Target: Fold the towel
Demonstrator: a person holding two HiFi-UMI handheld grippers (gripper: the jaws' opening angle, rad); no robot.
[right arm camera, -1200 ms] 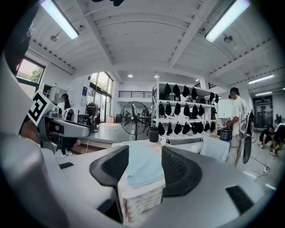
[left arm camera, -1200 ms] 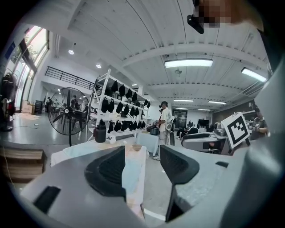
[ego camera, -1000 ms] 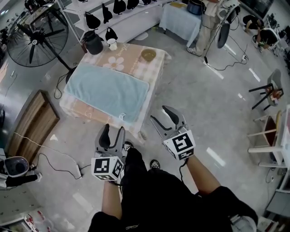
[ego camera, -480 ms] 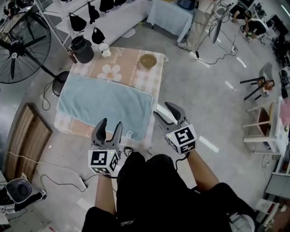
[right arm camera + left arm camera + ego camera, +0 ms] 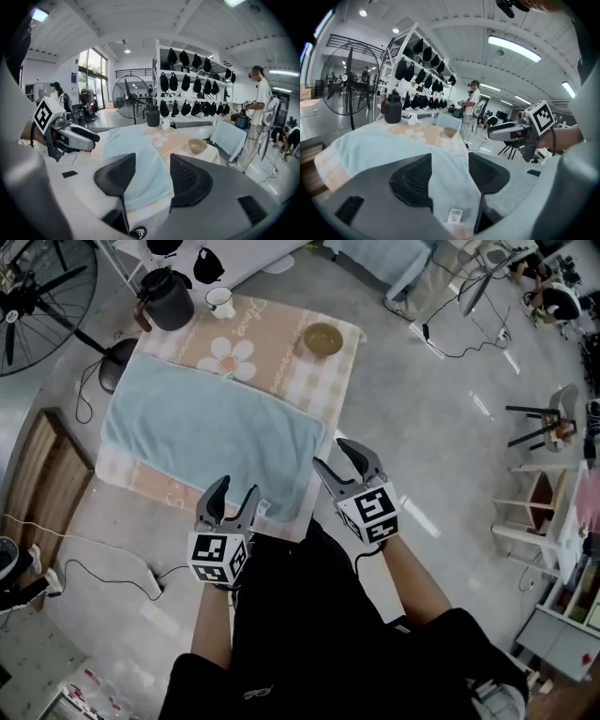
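Your left gripper and right gripper both hover at the near edge of the cloth-covered table, each with its jaws apart and clamping nothing. The light-blue towel lies spread flat on that table; its near edge, bearing a small label, shows through the left gripper's gap, and its near right corner shows through the right gripper's gap. Beyond the towel stand a bowl, a mug and a black jug.
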